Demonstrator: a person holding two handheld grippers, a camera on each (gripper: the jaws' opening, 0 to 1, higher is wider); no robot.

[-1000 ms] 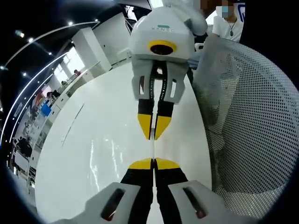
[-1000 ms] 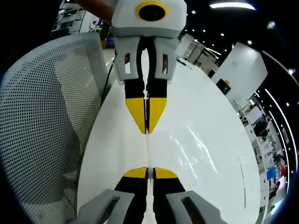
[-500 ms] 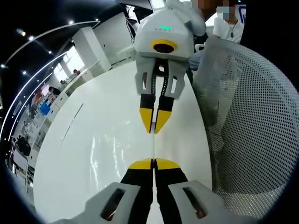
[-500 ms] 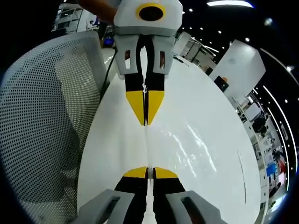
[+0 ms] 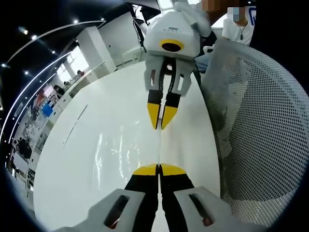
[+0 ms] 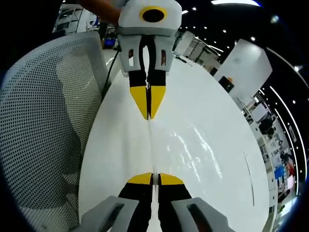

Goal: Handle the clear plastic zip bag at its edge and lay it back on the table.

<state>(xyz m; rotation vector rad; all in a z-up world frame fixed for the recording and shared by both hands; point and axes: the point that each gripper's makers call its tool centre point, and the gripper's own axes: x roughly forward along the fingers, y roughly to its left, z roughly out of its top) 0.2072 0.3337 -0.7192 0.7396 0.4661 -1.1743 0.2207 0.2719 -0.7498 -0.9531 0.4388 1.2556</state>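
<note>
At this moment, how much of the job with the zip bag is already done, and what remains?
Done: both grippers have taken the clear zip bag by its edge. The left gripper and the right gripper are each shut on it, facing one another.
In hand: the bag's edge runs taut between them above the white table.
Left: lowering the bag onto the table and opening both grippers.

cams face-to-face, close, shared table (image 5: 96, 159)
</note>
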